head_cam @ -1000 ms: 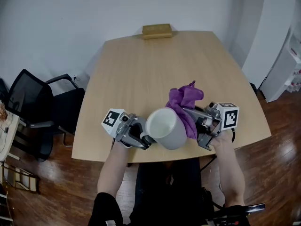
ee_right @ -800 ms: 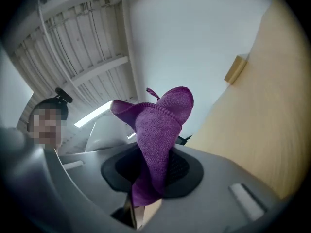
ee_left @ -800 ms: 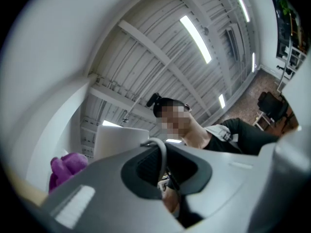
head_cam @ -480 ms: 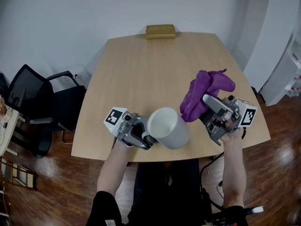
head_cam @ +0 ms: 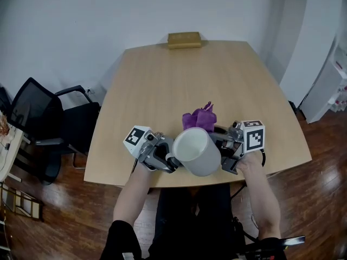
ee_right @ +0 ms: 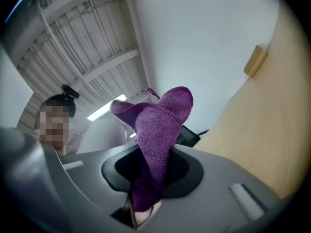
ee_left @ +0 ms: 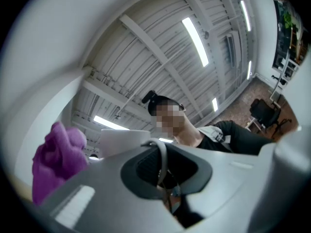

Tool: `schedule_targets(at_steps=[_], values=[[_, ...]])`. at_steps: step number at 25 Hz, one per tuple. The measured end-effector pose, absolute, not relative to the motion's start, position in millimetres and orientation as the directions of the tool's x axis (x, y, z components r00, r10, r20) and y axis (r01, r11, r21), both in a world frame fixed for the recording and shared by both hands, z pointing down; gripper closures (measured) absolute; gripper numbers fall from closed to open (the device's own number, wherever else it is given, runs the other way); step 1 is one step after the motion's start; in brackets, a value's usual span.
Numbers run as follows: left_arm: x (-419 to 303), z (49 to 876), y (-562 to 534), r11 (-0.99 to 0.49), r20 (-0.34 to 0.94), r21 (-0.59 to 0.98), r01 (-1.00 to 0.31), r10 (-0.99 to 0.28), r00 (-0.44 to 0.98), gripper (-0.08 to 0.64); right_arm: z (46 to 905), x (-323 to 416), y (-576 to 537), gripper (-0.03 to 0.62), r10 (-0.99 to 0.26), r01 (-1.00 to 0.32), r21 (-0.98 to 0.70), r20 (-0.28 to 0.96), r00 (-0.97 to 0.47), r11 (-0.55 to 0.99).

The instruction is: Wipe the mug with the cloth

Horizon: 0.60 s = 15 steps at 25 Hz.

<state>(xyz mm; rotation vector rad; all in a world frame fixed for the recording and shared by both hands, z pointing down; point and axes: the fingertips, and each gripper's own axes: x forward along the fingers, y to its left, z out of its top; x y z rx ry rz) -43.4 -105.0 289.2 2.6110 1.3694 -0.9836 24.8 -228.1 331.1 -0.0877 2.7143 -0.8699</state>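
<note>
One wooden table spreads below; above its near edge the white mug is clamped by its handle in the left tool. The purple cloth, pinched tight in the right tool, sits just behind the mug.

The light is bright, even and white, coming from long ceiling strips above the table. In the left gripper view they burn out to pure glare. The tabletop is evenly lit, without hard shadows, and the mug over its near edge shades to soft grey on its side. Right of the table the floor carries a glossy sheen. The head view bows the table's edges. Both gripper views are fisheye, ringed in black. In them the left tool and right tool loom close and blurred, while the cloth is sharp enough to show its weave.
</note>
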Motion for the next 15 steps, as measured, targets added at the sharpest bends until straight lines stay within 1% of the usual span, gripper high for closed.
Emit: schedule_targets(at_steps=[2,3,5,6,7,8,9,11,13,15], values=[[-38.8,284.6,-120.5,-0.674,-0.589,-0.225,0.704,0.669,0.453,0.523,348.2,34.3,-240.6,0.503,-0.264,-0.118,-0.577,-0.176,-0.949,0.808],[-37.3,280.7,-130.6,-0.711,-0.618,-0.202,0.674,0.626,0.475,0.523,351.4,45.8,-248.4,0.503,-0.334,-0.179,-0.581,-0.171,-0.927,0.794],[-32.8,269.5,-149.9,-0.785,-0.666,-0.139,0.604,0.526,0.529,0.523,350.7,75.0,-259.8,0.503,-0.456,-0.241,-0.617,-0.216,-0.863,0.749],[-27.9,265.4,-158.9,-0.825,-0.667,-0.103,0.556,0.472,0.576,0.523,348.9,89.5,-261.7,0.503,-0.501,-0.251,-0.638,-0.244,-0.83,0.728],[-20.7,265.8,-168.2,-0.867,-0.642,-0.068,0.493,0.416,0.644,0.523,346.5,102.6,-261.6,0.503,-0.536,-0.264,-0.648,-0.264,-0.802,0.714],[-11.9,271.3,-177.5,-0.909,-0.587,-0.041,0.416,0.359,0.726,0.523,343.9,114.0,-260.1,0.503,-0.561,-0.284,-0.645,-0.273,-0.781,0.709],[-2.5,281.0,-186.0,-0.943,-0.505,-0.028,0.331,0.299,0.81,0.523,341.1,124.1,-257.8,0.503,-0.58,-0.308,-0.634,-0.276,-0.767,0.709],[13.7,307.0,-198.9,-0.982,-0.307,-0.043,0.183,0.188,0.933,0.523,337.2,141.6,-253.2,0.503,-0.605,-0.35,-0.611,-0.275,-0.747,0.71],[24.5,335.7,-207.2,-0.991,-0.122,-0.095,0.092,0.103,0.987,0.523,336.2,155.2,-250.0,0.503,-0.621,-0.374,-0.6,-0.273,-0.735,0.707],[31.7,368.3,-214.8,-0.984,0.043,-0.176,0.04,0.033,0.999,0.523,337.9,163.6,-249.0,0.503,-0.632,-0.389,-0.597,-0.269,-0.727,0.702]])
